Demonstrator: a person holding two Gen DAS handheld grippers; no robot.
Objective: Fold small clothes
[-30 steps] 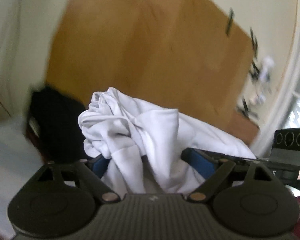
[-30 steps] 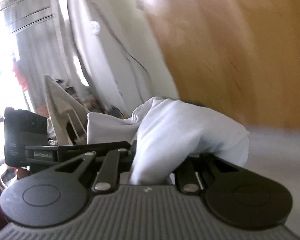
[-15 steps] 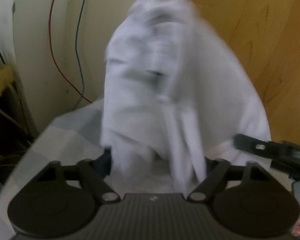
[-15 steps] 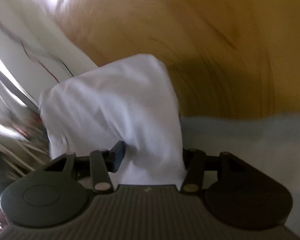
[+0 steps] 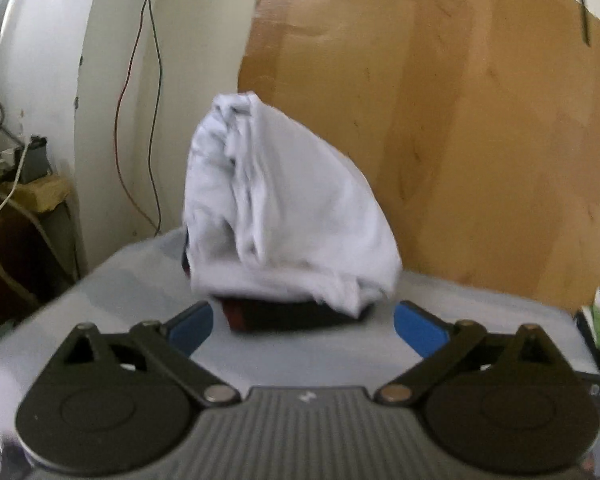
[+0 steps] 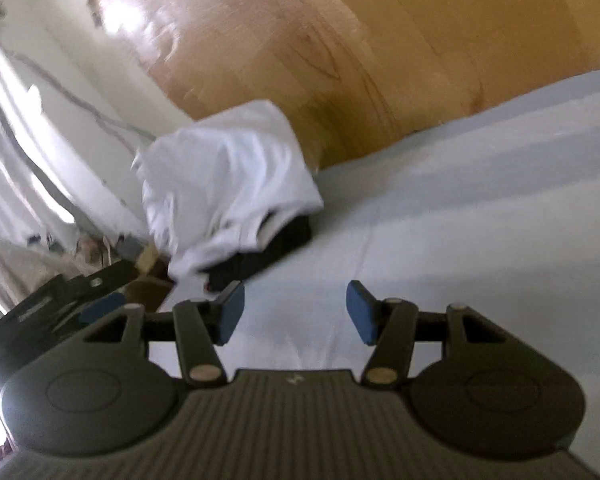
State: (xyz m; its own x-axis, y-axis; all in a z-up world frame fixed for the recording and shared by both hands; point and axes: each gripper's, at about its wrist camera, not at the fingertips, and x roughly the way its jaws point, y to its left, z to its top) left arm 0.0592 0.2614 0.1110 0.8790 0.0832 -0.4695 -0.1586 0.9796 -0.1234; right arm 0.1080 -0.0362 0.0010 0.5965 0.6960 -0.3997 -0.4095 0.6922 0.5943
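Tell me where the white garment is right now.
The white garment sits bunched on a dark pile, on the pale sheet in front of the wooden board. It lies centre in the left wrist view, upper left in the right.

the left wrist camera sits low behind its own left gripper (image 5: pixel 303 326), facing slightly downward over the pale sheet (image 5: pixel 300 352) toward the wooden board (image 5: pixel 480 140) at 12 o'clock, fairly near. the right wrist camera rides behind the right gripper (image 6: pixel 296 312), rolled sideways, so the board (image 6: pixel 340 60) tilts across 1 o'clock. both views share the white garment (image 5: pixel 276 216) (image 6: pixel 228 176), centred in the left, at 11 o'clock in the right.
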